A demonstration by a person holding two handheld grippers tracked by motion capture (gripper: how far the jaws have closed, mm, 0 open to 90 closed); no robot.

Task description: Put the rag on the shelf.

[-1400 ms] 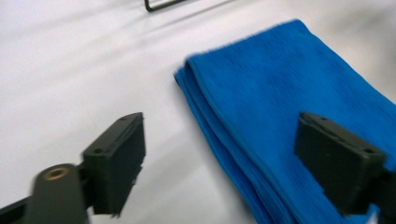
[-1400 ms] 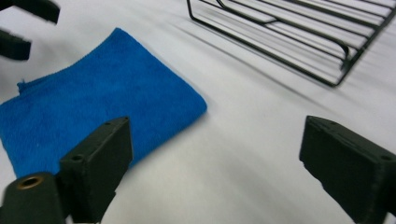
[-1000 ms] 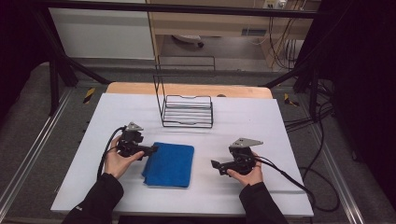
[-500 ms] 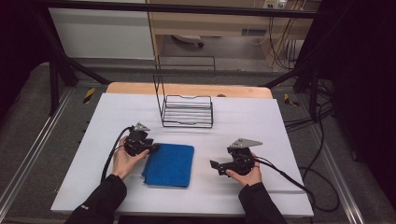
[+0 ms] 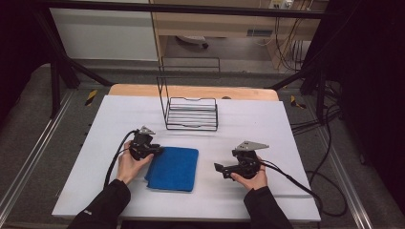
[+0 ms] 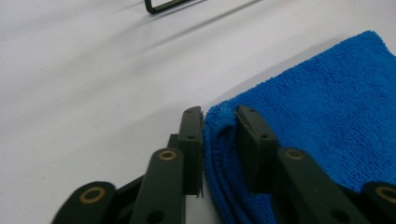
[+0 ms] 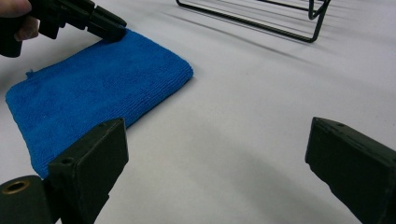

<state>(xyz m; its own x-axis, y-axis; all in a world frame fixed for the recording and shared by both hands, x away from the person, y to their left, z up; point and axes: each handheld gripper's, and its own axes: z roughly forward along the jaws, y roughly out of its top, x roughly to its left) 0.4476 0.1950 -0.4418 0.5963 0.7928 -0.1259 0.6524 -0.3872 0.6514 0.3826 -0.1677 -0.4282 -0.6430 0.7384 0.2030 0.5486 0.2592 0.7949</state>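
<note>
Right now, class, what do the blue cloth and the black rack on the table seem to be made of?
Blue cloth: looks like microfibre or terry fabric, matte, with a fuzzy looped pile and folded layers showing at its edge. Black rack: seems to be thin metal wire with a dark coating, given its slim straight rods and bent corners; it could be painted or plastic-coated.

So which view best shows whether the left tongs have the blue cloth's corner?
The left gripper view: its jaws straddle the blue cloth corner. The high view shows the left tongs at that corner; the right gripper view shows them from afar.
</note>
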